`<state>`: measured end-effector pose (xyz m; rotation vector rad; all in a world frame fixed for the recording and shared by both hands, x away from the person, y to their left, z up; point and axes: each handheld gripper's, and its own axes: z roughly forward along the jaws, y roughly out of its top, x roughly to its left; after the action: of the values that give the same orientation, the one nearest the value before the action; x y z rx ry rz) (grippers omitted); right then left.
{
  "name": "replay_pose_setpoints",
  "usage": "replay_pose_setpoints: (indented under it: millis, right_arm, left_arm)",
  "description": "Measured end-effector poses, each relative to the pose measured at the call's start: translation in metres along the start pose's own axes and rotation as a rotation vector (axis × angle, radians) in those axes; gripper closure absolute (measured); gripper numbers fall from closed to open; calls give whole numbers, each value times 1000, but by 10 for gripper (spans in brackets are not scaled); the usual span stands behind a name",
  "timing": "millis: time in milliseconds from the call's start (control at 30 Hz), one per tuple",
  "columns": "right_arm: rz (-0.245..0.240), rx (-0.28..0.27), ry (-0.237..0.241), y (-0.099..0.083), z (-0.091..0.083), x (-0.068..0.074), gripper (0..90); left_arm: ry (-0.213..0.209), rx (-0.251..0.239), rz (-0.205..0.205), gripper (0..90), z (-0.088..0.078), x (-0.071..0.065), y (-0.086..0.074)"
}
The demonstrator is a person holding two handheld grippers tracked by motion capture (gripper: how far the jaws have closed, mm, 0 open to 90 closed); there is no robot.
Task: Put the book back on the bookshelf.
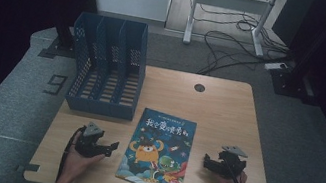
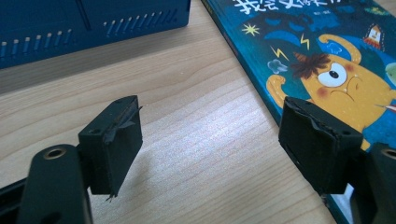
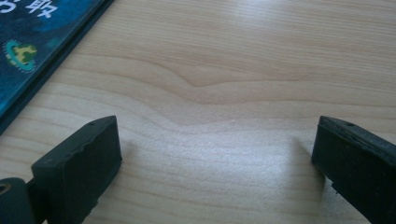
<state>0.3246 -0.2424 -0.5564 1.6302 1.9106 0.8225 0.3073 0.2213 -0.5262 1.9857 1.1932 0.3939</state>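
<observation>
Book (image 1: 157, 151) lies flat on table (image 1: 227, 118), midway between both grippers, file rack (image 1: 107, 66) just behind it; left gripper (image 1: 107, 149) released, jaws wide, nothing between; right gripper (image 1: 209, 163) likewise released, empty; best approach judged: slide jaw under book's edge, lift level; count: one book, one rack with three slots, two grippers.

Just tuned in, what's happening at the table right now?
A person holds a hand-held gripper in each hand, one on either side of a picture book lying flat on the wooden table. The left hand-held gripper and right hand-held gripper are open and empty. A blue file rack stands behind the book.
</observation>
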Motion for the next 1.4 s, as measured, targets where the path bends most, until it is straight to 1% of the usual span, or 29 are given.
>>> replay_pose_setpoints:
  millis: [100,133,200,333,433,500,533,567,600,667,700,767,800,967,1100,1267,1400]
  right_arm:
    - [2,-1,-4,-1,-1,1,10]
    - [4,1,-6,-3,-3,2,11]
    - [2,0,-8,-4,-4,1,14]
    - [13,-1,-14,-6,-8,1,48]
    - [24,-4,-19,-6,-9,1,63]
    - [33,-8,-17,-6,-9,0,70]
    - [47,-9,-12,-5,-9,-1,78]
    - [47,-9,-12,-5,-9,-1,78]
    - [62,-13,0,-4,-10,-3,92]
    - [78,-31,6,-3,-12,-4,106]
    - [78,-31,6,-3,-12,-4,106]
    - [86,-54,9,-2,-15,-6,123]
    - [95,-69,19,-1,-18,-6,127]
    - [100,-84,29,1,-19,-4,129]
    - [96,-89,41,3,-20,0,129]
    - [81,-112,56,7,-24,7,132]
    - [69,-115,64,8,-26,12,134]
  left_arm:
    - [-5,-10,-5,204,1,0,2]
    - [-15,-19,-6,202,2,0,4]
    - [-16,-20,-1,200,2,0,4]
    - [-25,-27,-1,195,2,-2,5]
    - [-24,-28,-3,195,1,-1,5]
    - [-21,-27,-7,195,1,-1,5]
    - [-15,-28,-7,194,0,-1,5]
    - [-15,-28,-7,194,0,-1,5]
    - [-13,-34,-15,195,-1,-2,5]
    - [-10,-38,-14,195,-2,-3,5]
    - [-10,-38,-14,195,-2,-3,5]
    - [-10,-38,-7,195,-3,-4,5]
    - [-9,-39,-8,194,-2,-4,5]
    - [-11,-35,-4,192,-2,-7,6]
    - [-13,-38,-18,191,-3,-7,6]
    - [-15,-43,-24,191,-3,-7,6]
    - [-15,-46,-28,191,-4,-8,7]
